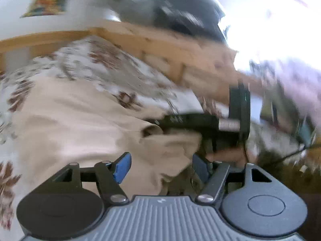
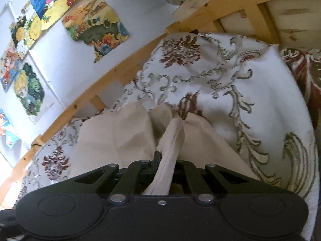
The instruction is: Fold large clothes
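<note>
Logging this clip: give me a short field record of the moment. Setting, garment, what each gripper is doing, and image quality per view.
setting: patterned bedspread on a bed with a wooden bed frame; cartoon posters on the white wall
garment: beige garment, rumpled on the bedspread
right gripper: shut on a bunched fold of the garment
left gripper: open, blue pads apart, over the cloth, gripping nothing
image quality: left wrist view motion-blurred; right wrist view sharp

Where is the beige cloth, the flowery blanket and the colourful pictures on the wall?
beige cloth [image 2: 120,136]: right wrist view, on its flat spread part.
flowery blanket [image 2: 250,104]: right wrist view, on a white patch.
colourful pictures [image 2: 96,30]: right wrist view, on the biggest picture's middle.
</note>
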The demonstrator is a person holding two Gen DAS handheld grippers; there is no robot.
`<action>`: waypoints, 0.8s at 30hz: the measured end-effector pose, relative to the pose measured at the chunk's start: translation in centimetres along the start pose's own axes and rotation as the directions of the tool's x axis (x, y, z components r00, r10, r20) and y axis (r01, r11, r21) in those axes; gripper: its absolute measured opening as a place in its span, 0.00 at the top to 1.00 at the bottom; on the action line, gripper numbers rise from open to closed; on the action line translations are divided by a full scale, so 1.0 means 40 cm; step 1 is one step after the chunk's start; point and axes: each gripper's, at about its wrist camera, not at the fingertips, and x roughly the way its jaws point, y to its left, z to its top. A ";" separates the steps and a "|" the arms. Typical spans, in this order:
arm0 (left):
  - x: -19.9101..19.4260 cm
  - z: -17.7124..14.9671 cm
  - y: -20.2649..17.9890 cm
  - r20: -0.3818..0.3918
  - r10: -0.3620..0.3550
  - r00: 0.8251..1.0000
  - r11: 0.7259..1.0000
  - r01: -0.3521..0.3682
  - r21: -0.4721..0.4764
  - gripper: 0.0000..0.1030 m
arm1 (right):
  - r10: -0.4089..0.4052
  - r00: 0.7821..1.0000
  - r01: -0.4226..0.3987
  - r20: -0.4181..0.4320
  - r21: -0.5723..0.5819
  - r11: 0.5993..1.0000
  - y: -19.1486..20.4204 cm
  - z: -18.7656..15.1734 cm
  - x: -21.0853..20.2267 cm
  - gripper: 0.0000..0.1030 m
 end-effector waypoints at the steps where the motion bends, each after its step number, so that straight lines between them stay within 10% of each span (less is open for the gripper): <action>1: -0.026 -0.002 0.021 0.038 0.035 0.999 0.998 -0.033 -0.057 0.23 | 0.003 1.000 -0.003 -0.002 0.005 1.000 -0.001 0.001 -0.001 1.00; 7: -0.106 -0.066 0.188 0.040 0.303 0.952 0.894 -0.269 -0.360 0.20 | -0.003 1.000 0.003 -0.007 -0.011 1.000 0.011 0.002 0.009 1.00; 11: -0.074 -0.108 0.294 -0.070 0.289 0.955 0.833 -0.287 -0.472 0.24 | -0.004 1.000 0.005 -0.018 0.034 0.999 0.005 0.011 0.006 0.88; 20: -0.028 -0.124 0.316 -0.094 0.217 0.972 0.839 -0.235 -0.491 0.19 | 0.195 0.980 -0.183 -0.030 0.231 0.956 -0.031 0.030 -0.012 0.19; 23: -0.031 -0.133 0.311 -0.092 0.216 0.972 0.839 -0.233 -0.492 0.18 | 0.165 0.982 -0.155 -0.093 0.113 0.982 0.022 0.022 0.000 0.22; 24: -0.028 -0.134 0.310 -0.092 0.216 0.972 0.839 -0.233 -0.491 0.18 | 0.143 0.984 -0.138 -0.102 0.052 0.989 0.043 0.017 0.000 0.37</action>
